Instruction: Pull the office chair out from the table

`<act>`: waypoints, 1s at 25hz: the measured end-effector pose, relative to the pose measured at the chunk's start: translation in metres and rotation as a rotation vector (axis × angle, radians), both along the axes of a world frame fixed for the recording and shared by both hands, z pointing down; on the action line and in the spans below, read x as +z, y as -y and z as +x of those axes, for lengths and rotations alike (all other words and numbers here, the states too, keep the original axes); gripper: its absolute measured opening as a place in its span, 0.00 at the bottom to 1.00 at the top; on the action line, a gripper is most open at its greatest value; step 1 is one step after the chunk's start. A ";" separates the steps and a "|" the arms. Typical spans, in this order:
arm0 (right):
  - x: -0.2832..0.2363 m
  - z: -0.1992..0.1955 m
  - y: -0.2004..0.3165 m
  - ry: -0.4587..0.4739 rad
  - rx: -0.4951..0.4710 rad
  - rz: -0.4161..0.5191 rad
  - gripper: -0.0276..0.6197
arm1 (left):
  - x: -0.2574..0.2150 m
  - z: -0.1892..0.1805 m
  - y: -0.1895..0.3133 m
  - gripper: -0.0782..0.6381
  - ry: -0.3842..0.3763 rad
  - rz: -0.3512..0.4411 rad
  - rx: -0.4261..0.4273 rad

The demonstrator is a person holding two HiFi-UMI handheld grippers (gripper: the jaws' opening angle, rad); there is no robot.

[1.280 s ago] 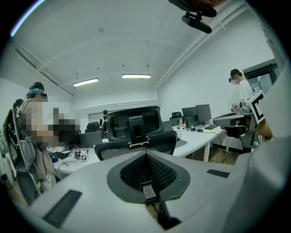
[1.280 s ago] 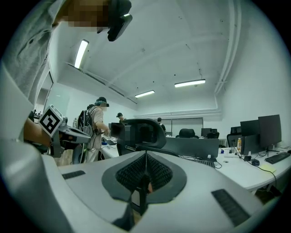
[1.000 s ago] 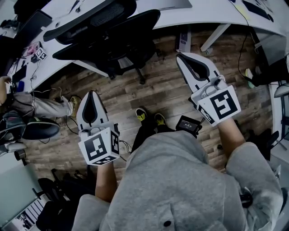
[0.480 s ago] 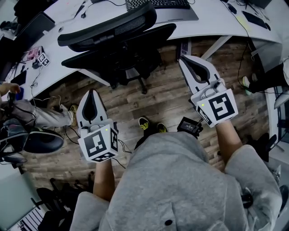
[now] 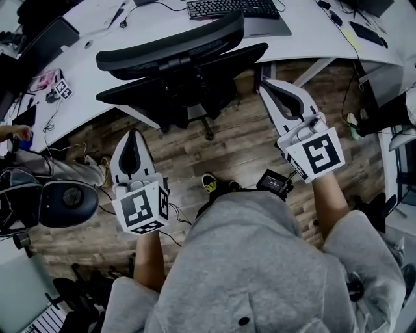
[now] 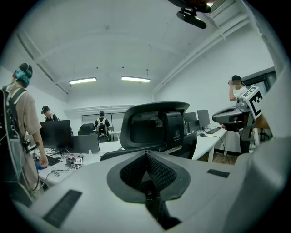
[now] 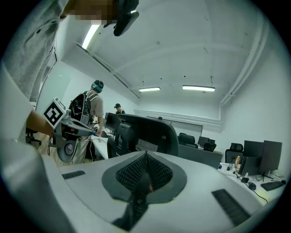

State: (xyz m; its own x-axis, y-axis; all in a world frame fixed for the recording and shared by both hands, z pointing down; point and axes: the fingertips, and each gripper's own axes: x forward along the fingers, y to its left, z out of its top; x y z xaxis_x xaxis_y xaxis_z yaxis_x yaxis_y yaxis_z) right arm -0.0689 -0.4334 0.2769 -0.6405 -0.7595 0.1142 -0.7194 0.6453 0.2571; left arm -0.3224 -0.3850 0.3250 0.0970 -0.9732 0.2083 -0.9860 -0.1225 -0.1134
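Currently both claws are fully closed with nothing between the jaws. In head view the left gripper [image 5: 133, 134] is at 8 o'clock and the right gripper [image 5: 266, 85] at 2 o'clock, both apart from the office chair [image 5: 182, 65]. Chair is at 12 o'clock, backrest toward the person, seat front tucked under the white table [image 5: 312, 32]. Keyboard [image 5: 231, 8] is on the table beyond it.

The curved white tabletop [image 5: 312, 38] carries a black keyboard [image 5: 233, 8] and a small marker-printed block [image 5: 60, 85], while the black office chair [image 5: 174, 51] stands on the wood-plank floor [image 5: 240, 140] close beside it.
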 end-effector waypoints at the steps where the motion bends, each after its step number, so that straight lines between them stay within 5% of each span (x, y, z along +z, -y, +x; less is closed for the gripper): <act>1: 0.002 -0.002 0.001 -0.003 0.004 -0.005 0.09 | 0.003 -0.003 0.000 0.12 -0.002 -0.006 0.001; 7: 0.010 0.008 0.014 -0.050 0.019 -0.036 0.09 | 0.008 -0.004 0.014 0.12 0.025 -0.041 0.023; 12: 0.017 0.020 0.036 -0.158 0.009 -0.020 0.13 | 0.000 -0.018 0.039 0.13 0.172 -0.026 0.053; 16: 0.026 0.022 0.055 -0.275 -0.065 0.002 0.27 | -0.001 -0.032 0.062 0.30 0.302 -0.050 0.102; 22: 0.062 0.022 0.096 -0.548 -0.171 0.008 0.38 | 0.031 -0.053 0.103 0.55 0.608 -0.198 0.268; 25: 0.077 0.019 0.126 -0.613 -0.191 -0.014 0.39 | 0.051 -0.068 0.121 0.56 0.623 -0.296 0.300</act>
State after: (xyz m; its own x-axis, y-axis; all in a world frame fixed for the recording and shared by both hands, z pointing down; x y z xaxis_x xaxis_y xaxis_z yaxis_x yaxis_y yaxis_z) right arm -0.0495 -0.5598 0.3537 -0.5797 -0.6342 0.5116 -0.3166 0.7538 0.5758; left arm -0.3901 -0.5056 0.3762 0.1283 -0.8183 0.5602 -0.6696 -0.4882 -0.5598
